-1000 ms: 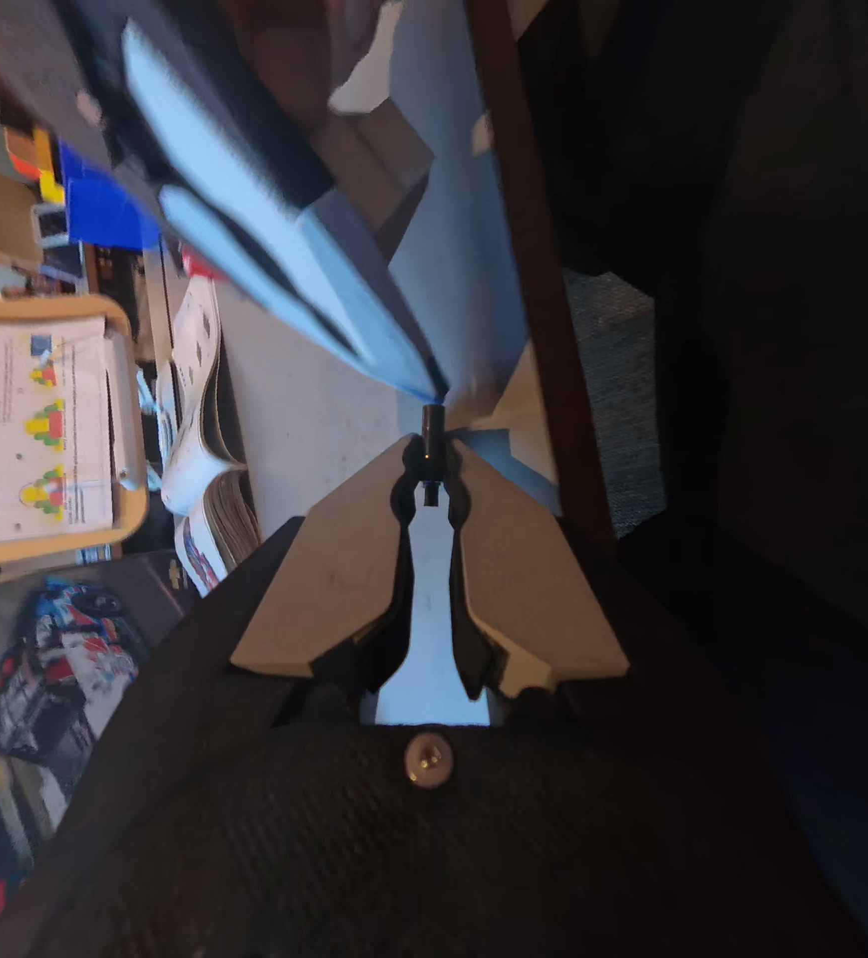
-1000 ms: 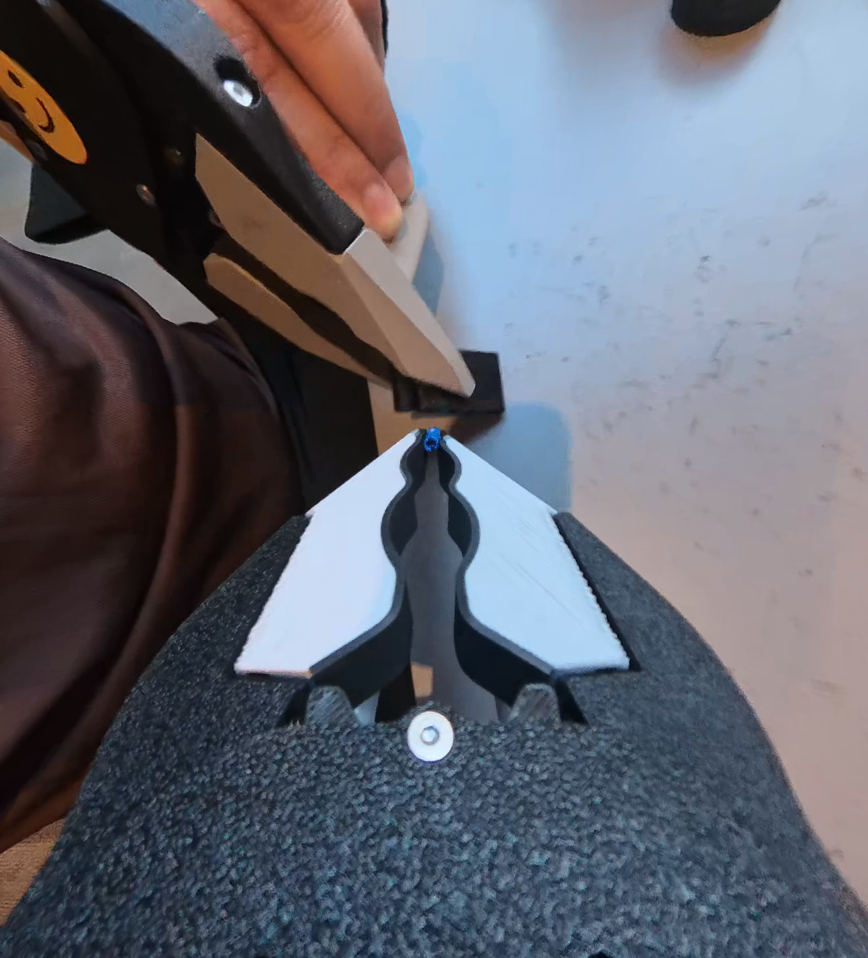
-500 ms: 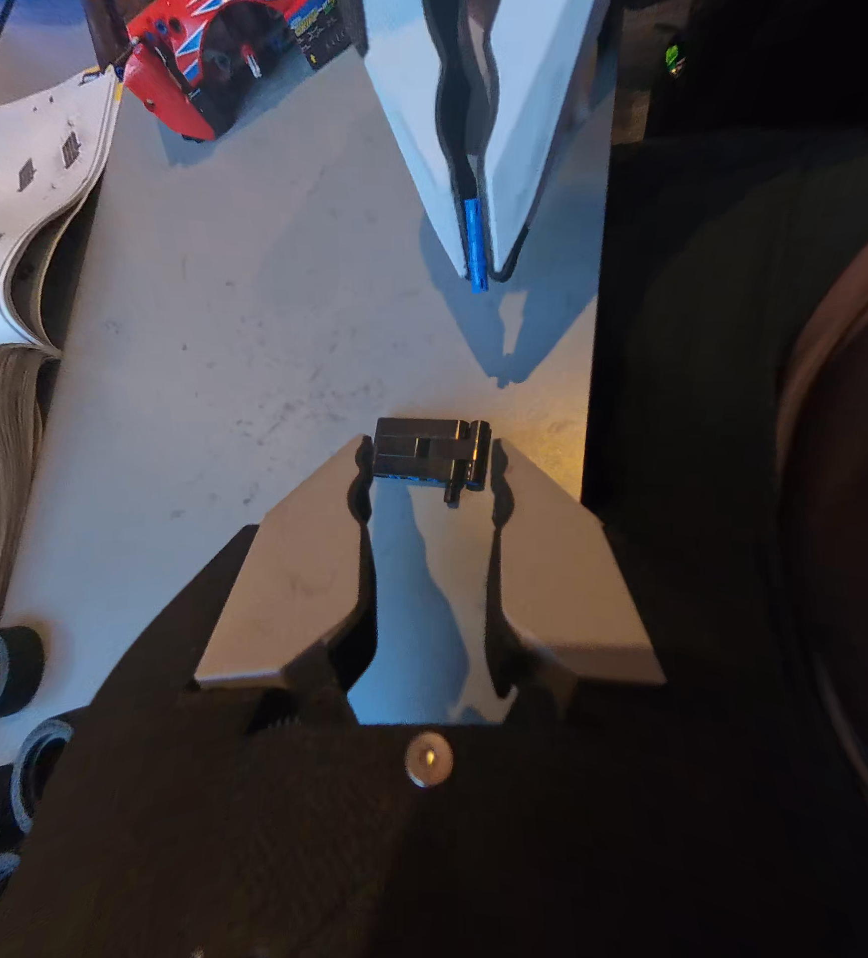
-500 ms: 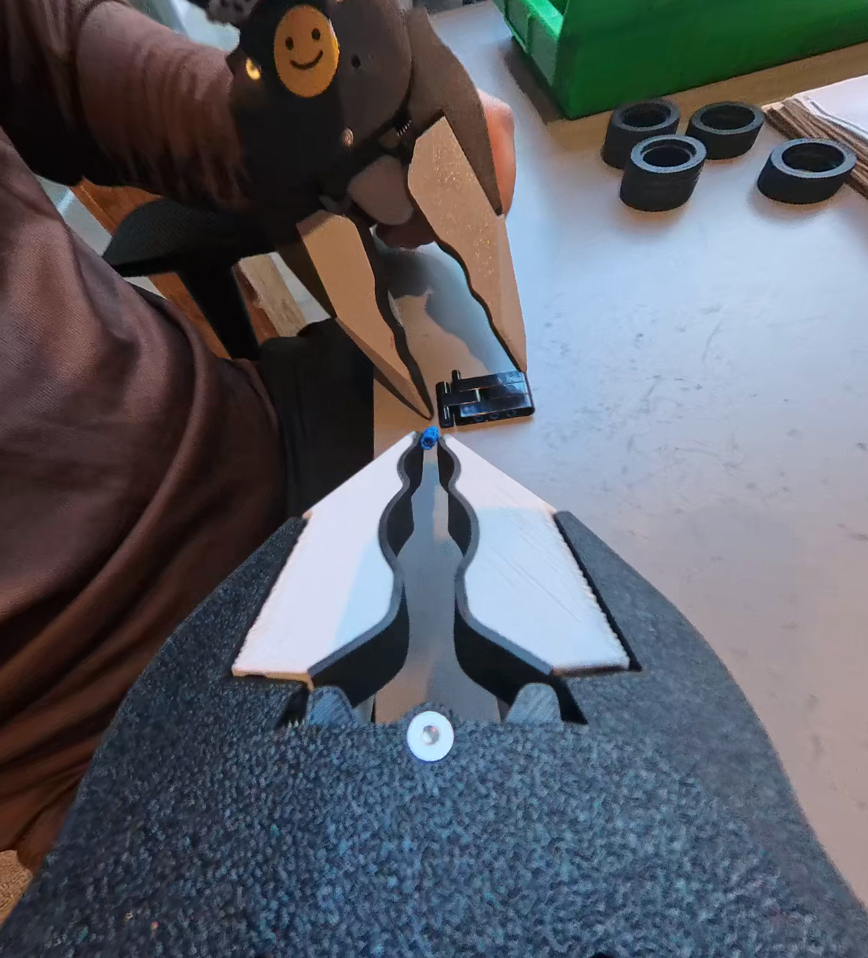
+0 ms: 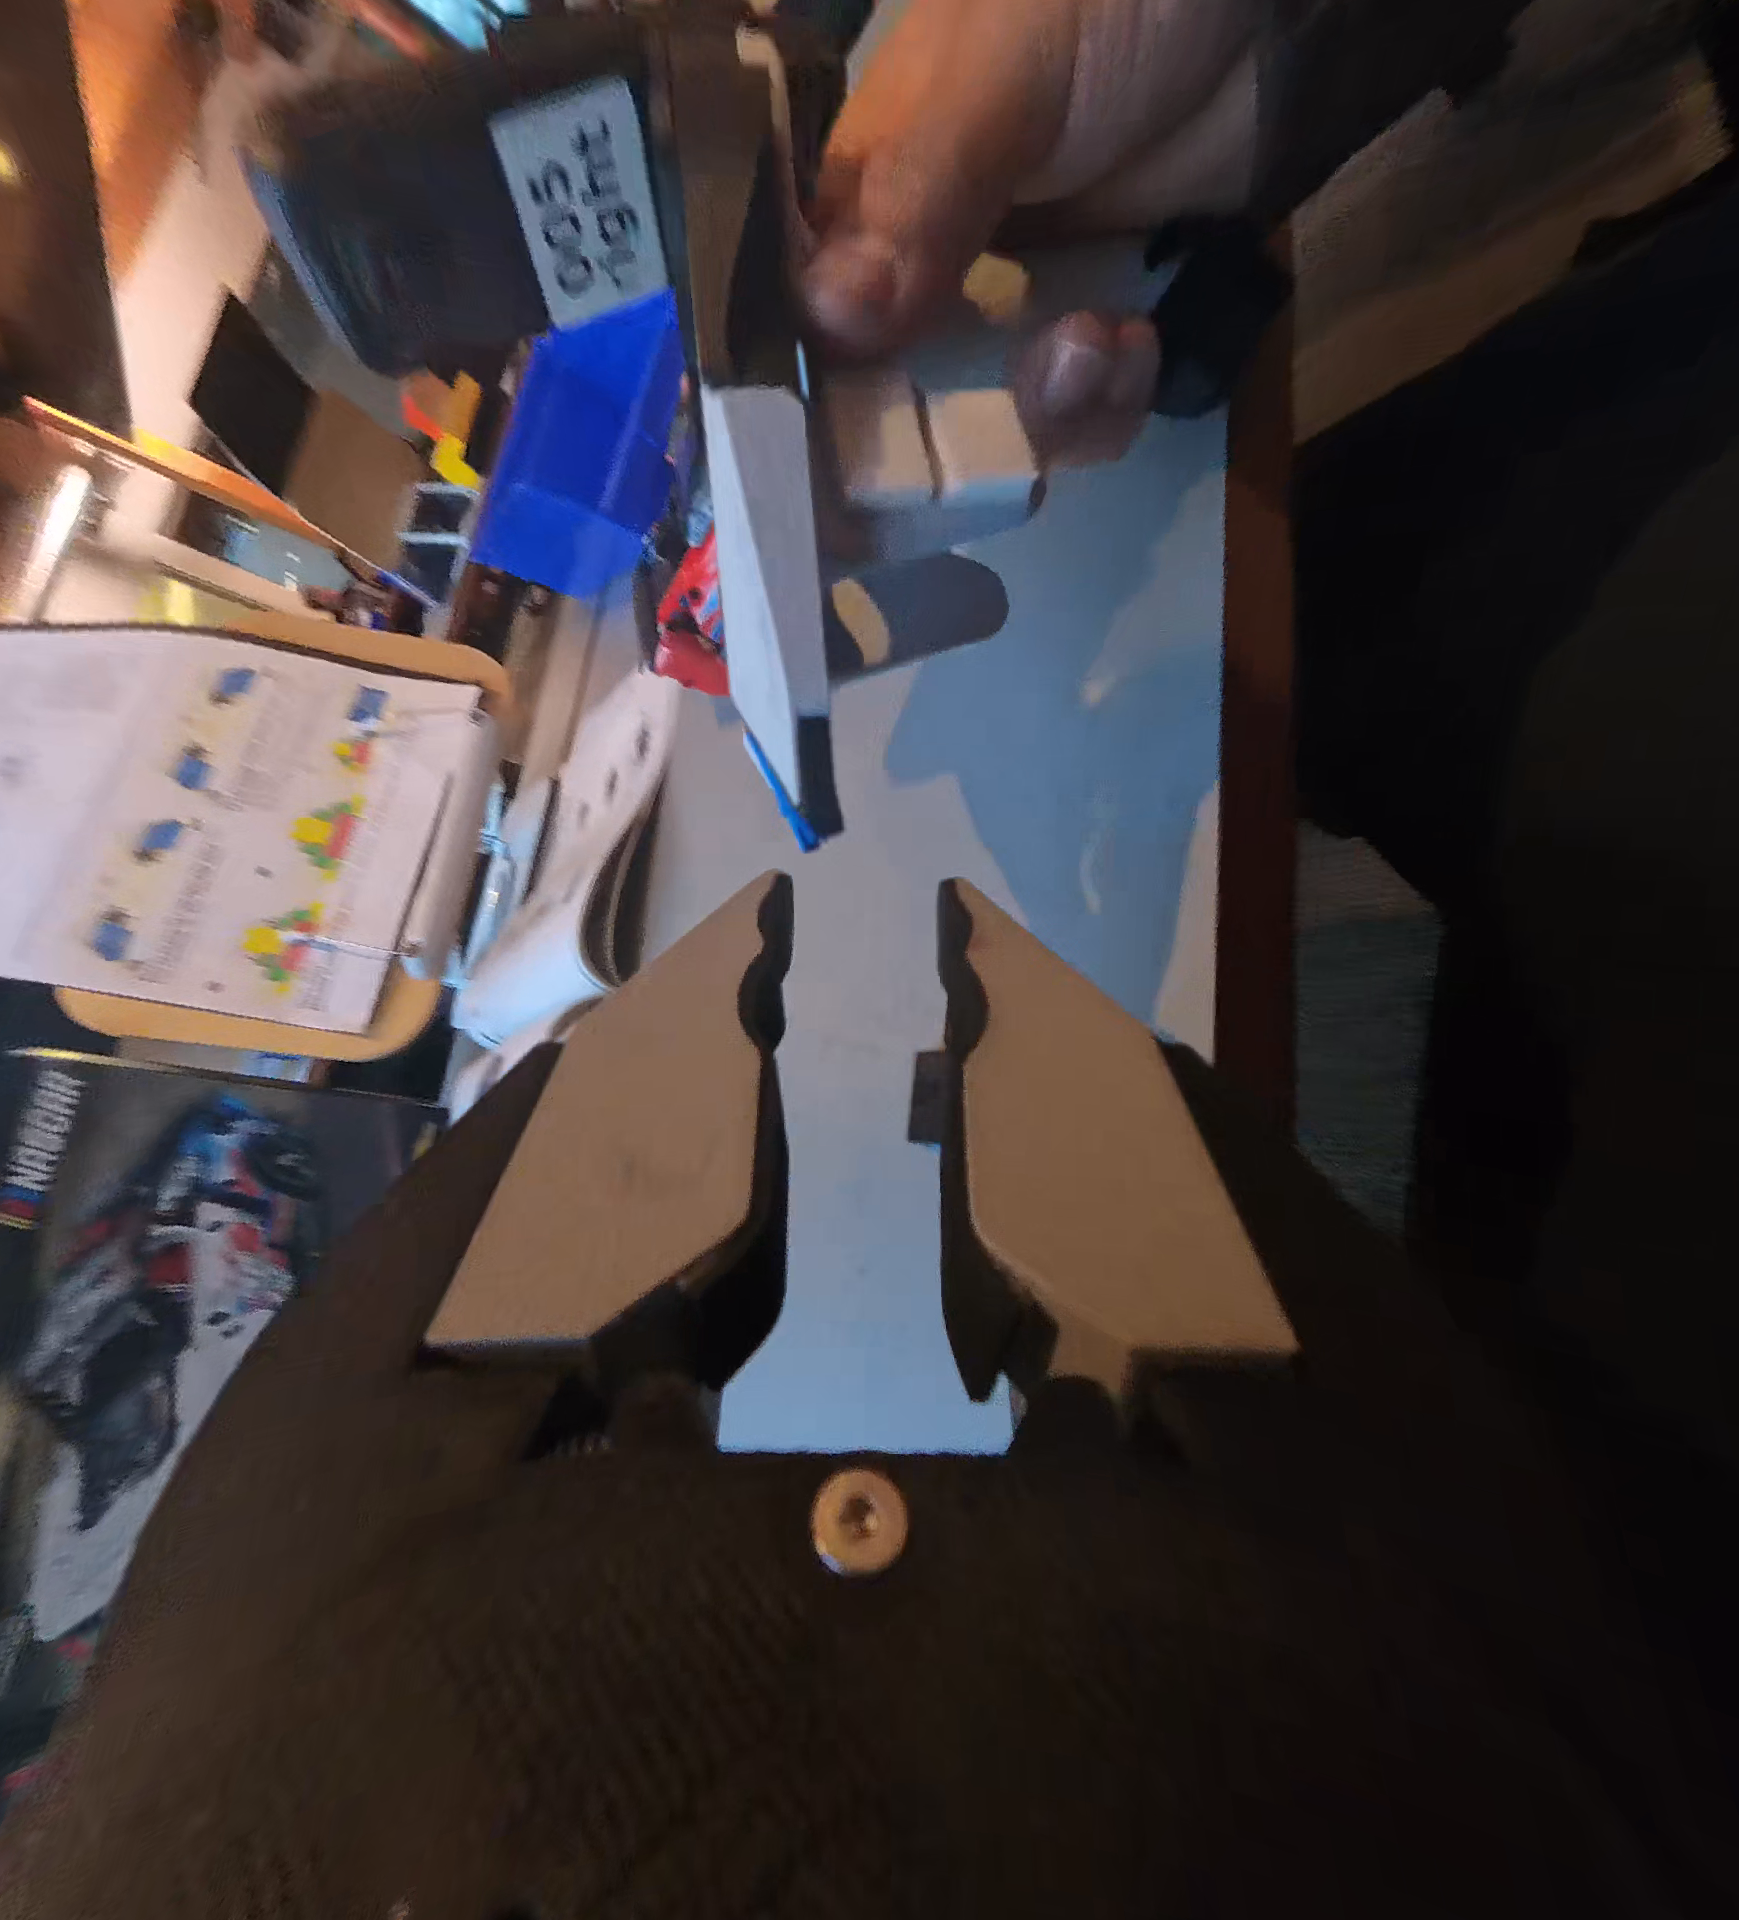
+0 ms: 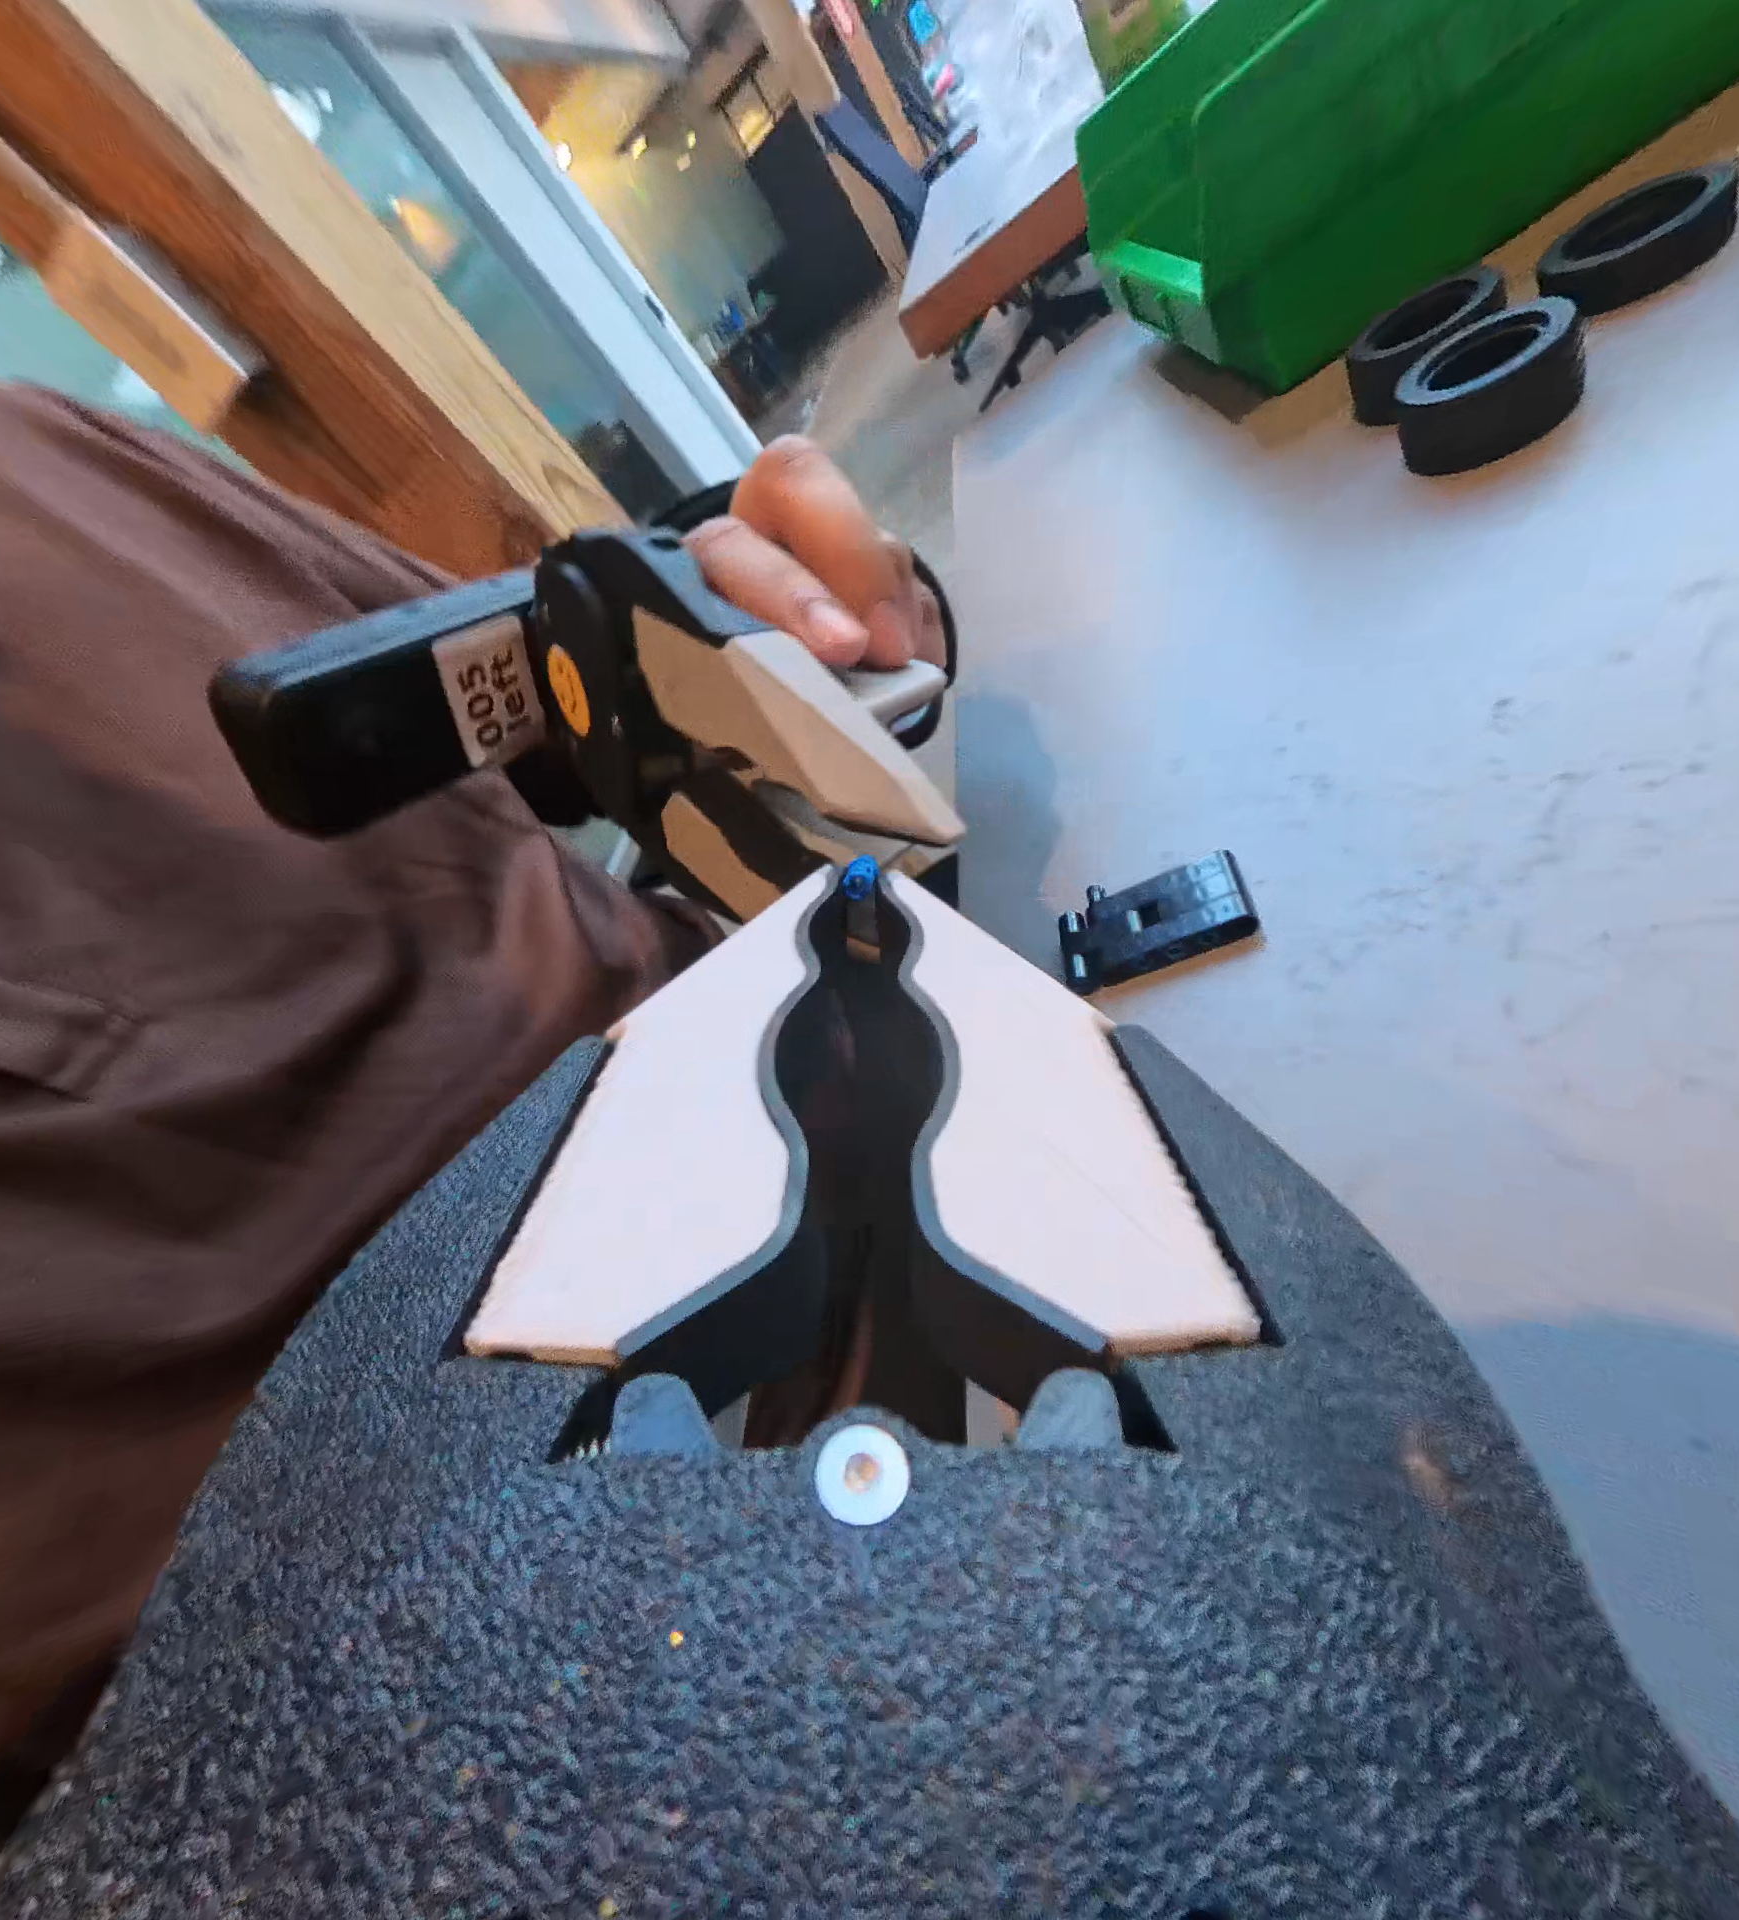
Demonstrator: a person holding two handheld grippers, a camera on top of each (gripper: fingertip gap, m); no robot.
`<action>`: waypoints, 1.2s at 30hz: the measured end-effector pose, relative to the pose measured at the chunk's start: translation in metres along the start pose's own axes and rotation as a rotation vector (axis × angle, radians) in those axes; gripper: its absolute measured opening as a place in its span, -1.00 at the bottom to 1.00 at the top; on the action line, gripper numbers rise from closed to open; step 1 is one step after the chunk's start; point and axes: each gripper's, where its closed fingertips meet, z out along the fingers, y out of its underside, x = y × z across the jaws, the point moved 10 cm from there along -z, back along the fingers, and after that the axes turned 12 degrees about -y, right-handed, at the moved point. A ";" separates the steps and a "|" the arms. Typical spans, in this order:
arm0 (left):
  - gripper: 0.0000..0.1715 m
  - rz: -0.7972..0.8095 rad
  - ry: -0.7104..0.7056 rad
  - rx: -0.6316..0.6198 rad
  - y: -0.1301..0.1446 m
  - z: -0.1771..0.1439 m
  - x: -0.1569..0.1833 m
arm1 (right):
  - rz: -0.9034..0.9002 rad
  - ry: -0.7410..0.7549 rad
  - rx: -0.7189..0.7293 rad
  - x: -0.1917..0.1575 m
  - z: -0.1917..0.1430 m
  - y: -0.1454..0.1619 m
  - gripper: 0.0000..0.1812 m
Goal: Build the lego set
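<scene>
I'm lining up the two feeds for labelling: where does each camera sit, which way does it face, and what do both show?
Left wrist view: on the left hand-held gripper, looking along its open fingers over the grey table; the right hand-held gripper comes in from above, pinching a blue pin, with a hand behind.
Right wrist view: on the right gripper, facing the left gripper, a brown sleeve, and a black lego piece on the table.
Shared: both grippers, pin and table.

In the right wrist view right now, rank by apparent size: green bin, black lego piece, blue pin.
1. green bin, though cropped by the frame
2. black lego piece on the table
3. blue pin, only its tip showing at the right gripper tips
</scene>
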 end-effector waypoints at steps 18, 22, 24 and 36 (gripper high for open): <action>-0.93 -0.152 -0.049 0.019 -0.013 0.004 -0.008 | 0.113 -0.076 0.074 0.005 -0.004 0.000 -0.94; -0.93 -0.192 -0.052 0.014 -0.012 0.006 -0.007 | 0.121 -0.076 0.077 0.006 -0.005 0.001 -0.94; -0.93 -0.201 -0.048 0.001 -0.012 0.006 -0.005 | 0.124 -0.074 0.074 0.008 -0.005 0.003 -0.93; -0.94 -0.220 -0.067 -0.012 -0.010 -0.004 0.003 | 0.135 -0.082 0.056 0.007 0.004 0.008 -0.93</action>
